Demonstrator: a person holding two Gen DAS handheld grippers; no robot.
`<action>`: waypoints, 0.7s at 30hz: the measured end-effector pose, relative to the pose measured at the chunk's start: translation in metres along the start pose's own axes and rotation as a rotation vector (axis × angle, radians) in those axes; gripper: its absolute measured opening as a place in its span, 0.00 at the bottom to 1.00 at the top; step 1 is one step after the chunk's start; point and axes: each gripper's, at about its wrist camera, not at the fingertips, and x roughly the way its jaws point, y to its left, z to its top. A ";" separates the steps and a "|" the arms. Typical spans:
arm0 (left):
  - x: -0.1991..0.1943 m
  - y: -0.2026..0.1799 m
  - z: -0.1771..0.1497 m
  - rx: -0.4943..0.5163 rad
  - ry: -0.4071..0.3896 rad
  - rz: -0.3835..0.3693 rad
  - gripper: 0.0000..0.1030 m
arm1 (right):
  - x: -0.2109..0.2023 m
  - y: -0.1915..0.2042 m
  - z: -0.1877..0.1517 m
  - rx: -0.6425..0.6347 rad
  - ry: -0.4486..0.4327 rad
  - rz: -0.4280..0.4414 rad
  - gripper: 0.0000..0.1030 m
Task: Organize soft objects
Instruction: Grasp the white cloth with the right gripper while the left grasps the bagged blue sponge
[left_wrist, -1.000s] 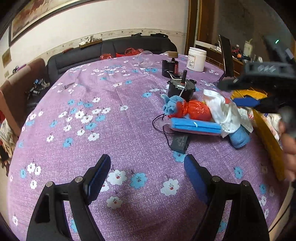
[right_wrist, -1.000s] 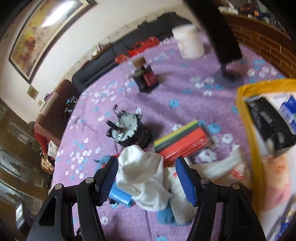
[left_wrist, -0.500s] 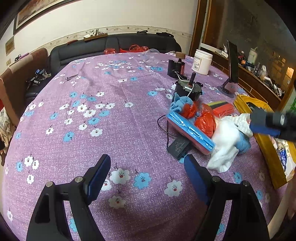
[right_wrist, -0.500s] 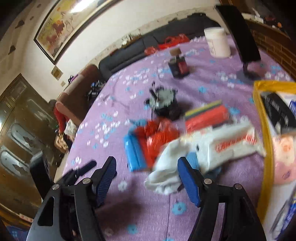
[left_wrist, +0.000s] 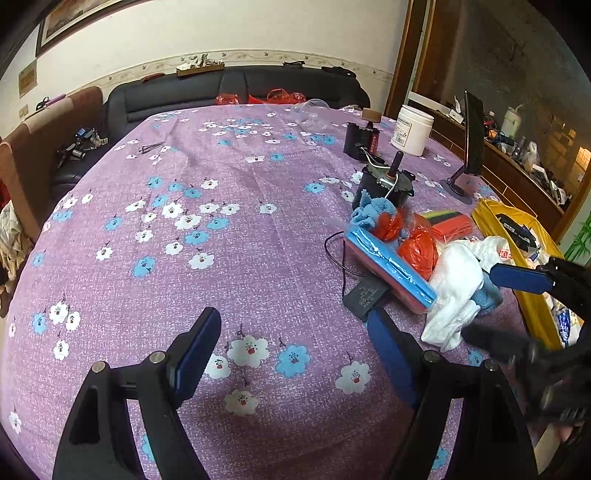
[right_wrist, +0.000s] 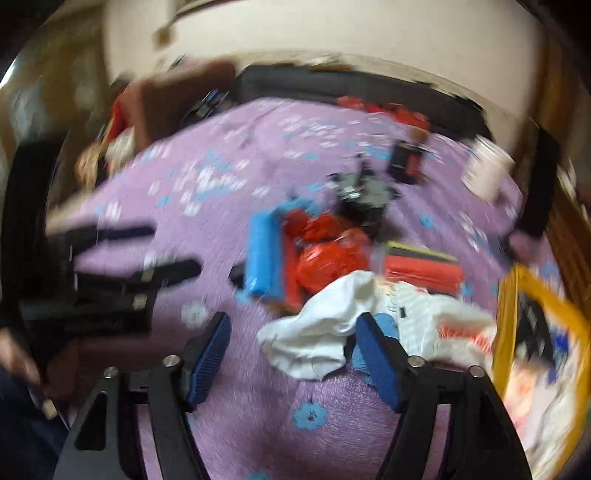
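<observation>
Two views give us the same purple flowered desk (left_wrist: 236, 258), and they do not tell us equally much. From the left wrist we see sharply: our left gripper (left_wrist: 291, 354) hangs over bare cloth with its blue fingers (left_wrist: 195, 347) spread wide and nothing between them. The soft things lie well to its right in one heap — a white cloth (left_wrist: 454, 291), a light blue knit piece (left_wrist: 487, 295) half under it, an orange-red plastic bag (left_wrist: 417, 247), and another blue knit piece (left_wrist: 371, 210) against a black motor-like device (left_wrist: 384, 184). A long blue-wrapped pack (left_wrist: 388, 266) and a black adapter (left_wrist: 364, 295) with its cord lie among them. This view alone shows the white tub (left_wrist: 412, 129) and the stand-mounted screen (left_wrist: 472, 140) crisply, and our right gripper (left_wrist: 498, 306) coming in from the right edge beside the white cloth.

The right wrist view is smeared by motion. What it adds is the near side: our right gripper (right_wrist: 291, 354) has its fingers opening, with desk cloth and the edge of the white cloth (right_wrist: 317, 332) between them — not pinched. It also shows the white printed plastic bag (right_wrist: 443, 325) and the yellow-rimmed bag (right_wrist: 509, 306) at the right, its contents too blurred to tell.
</observation>
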 end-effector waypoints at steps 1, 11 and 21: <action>0.000 0.000 0.000 0.002 -0.001 0.001 0.78 | 0.004 0.003 0.000 -0.051 0.010 -0.023 0.85; -0.001 -0.001 0.000 0.005 -0.003 -0.005 0.78 | 0.043 -0.007 0.001 -0.017 0.104 -0.037 0.15; -0.005 -0.001 0.001 -0.009 -0.002 -0.063 0.78 | -0.026 -0.002 -0.057 0.278 -0.060 -0.039 0.14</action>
